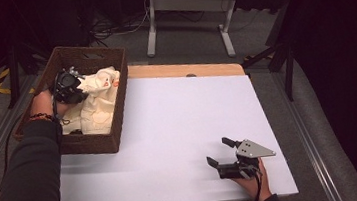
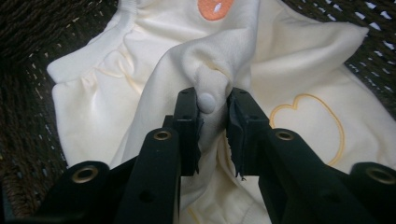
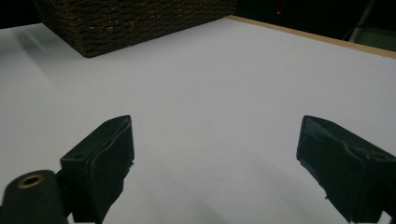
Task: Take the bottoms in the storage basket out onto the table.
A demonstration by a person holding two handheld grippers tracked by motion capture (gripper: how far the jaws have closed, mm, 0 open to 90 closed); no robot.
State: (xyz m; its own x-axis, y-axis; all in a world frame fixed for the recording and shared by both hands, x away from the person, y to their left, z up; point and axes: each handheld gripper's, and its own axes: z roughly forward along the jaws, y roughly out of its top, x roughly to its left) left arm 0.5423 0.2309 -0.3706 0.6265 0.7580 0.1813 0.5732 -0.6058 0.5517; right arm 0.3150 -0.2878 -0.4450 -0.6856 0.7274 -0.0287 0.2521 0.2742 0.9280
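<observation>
A cream garment (image 1: 98, 96) with an orange patch and yellow stitched outlines lies bunched in a brown wicker basket (image 1: 116, 102) at the table's far left. My left gripper (image 1: 72, 86) reaches down into the basket. In the left gripper view a raised fold of the garment (image 2: 154, 70), with a white snap button (image 2: 207, 101), stands between the jaws of my left gripper (image 2: 215, 109), and both pads touch it. My right gripper (image 1: 219, 151) rests near the front right of the white table (image 1: 178, 115), open, with nothing between its jaws (image 3: 215, 140).
The basket's woven wall (image 3: 130, 23) shows far off in the right gripper view across the white tabletop (image 3: 210, 70). A wooden strip (image 1: 183, 70) edges the table's far side. Desk legs (image 1: 151, 28) and cables stand on the floor beyond.
</observation>
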